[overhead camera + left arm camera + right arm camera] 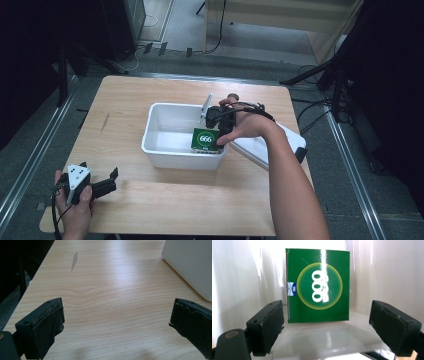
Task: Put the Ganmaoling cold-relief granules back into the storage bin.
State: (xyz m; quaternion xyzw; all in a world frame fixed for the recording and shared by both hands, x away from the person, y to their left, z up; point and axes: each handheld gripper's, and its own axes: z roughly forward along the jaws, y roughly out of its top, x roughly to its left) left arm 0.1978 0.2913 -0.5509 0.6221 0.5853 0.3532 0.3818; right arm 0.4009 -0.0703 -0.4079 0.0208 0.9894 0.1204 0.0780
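A green box with a white "666" in a yellow-ringed circle stands inside a white plastic bin, at its near right corner. My right gripper reaches down into the bin just behind the box. In the right gripper view the green box rests on the bin's floor against a white wall, and my right gripper is open, its pads short of the box and not touching it. My left gripper lies open on the table at the near left, empty.
A white lid lies on the wooden table right of the bin, partly under my right forearm, with a black piece at its far end. The bin's corner shows ahead of the left gripper. Dark stands and cables surround the table.
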